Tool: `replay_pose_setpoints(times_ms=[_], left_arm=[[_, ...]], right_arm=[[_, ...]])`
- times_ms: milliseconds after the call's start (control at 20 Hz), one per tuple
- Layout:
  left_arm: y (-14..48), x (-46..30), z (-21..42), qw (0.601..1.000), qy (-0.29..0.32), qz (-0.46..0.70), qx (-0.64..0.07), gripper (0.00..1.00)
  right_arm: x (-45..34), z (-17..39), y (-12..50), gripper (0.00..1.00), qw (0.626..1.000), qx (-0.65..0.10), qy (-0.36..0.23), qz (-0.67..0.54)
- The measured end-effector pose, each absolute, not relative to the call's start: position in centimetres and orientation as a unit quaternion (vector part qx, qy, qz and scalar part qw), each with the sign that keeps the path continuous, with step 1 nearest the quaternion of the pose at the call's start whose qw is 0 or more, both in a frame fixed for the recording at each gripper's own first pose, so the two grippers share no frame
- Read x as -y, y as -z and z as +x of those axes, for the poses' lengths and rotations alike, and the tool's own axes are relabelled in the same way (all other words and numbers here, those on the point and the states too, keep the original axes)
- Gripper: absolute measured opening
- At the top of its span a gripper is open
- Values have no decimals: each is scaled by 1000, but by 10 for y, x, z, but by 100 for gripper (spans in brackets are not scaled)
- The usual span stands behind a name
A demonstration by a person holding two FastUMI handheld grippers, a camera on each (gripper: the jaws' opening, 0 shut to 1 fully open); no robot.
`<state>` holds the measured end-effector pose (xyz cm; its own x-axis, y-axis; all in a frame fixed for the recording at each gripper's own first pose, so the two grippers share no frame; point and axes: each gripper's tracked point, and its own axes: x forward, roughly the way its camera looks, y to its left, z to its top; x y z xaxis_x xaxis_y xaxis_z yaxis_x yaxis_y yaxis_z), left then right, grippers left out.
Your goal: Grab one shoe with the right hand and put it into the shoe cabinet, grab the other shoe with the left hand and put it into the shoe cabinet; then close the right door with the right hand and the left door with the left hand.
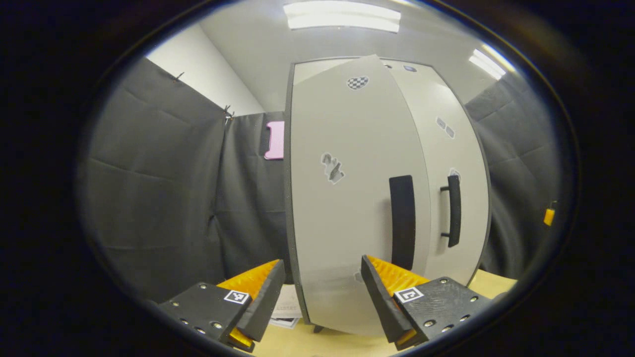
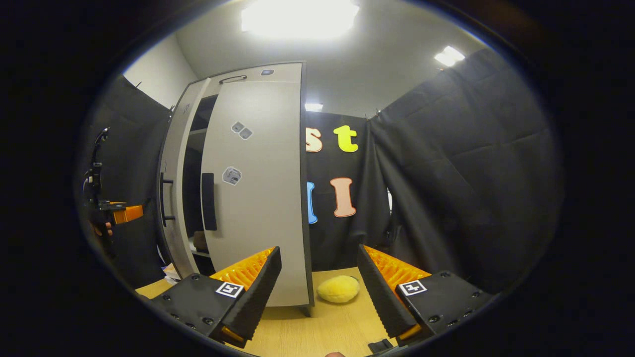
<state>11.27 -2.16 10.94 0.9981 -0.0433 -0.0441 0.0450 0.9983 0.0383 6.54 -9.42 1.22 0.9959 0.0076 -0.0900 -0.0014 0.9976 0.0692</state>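
Shoe cabinet [image 2: 258, 198] upright, doors ajar.

no text is legible; the stickers on the cabinet doors [image 1: 347, 198] are too blurred.

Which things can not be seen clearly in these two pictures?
- Shoes inside the shoe cabinet: right gripper view, the right door and dark gap hide the shelves.
- Left door latch state: left gripper view, angle unclear.
- Yellow object: right gripper view, too small to identify.
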Motion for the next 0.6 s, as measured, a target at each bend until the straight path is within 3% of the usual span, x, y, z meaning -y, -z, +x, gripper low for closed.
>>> replay_pose_setpoints(times_ms=[400,450,600], left_arm=[[-86,2,57,999,34,17,-33,89],[-85,-1,47,999,32,17,-29,93],[-81,-6,25,999,34,16,-25,89]], right_arm=[[65,53,-4,98,998,-48,-35,28],[63,49,-3,98,998,-47,-38,25],[58,40,-8,98,998,-33,-45,17]])
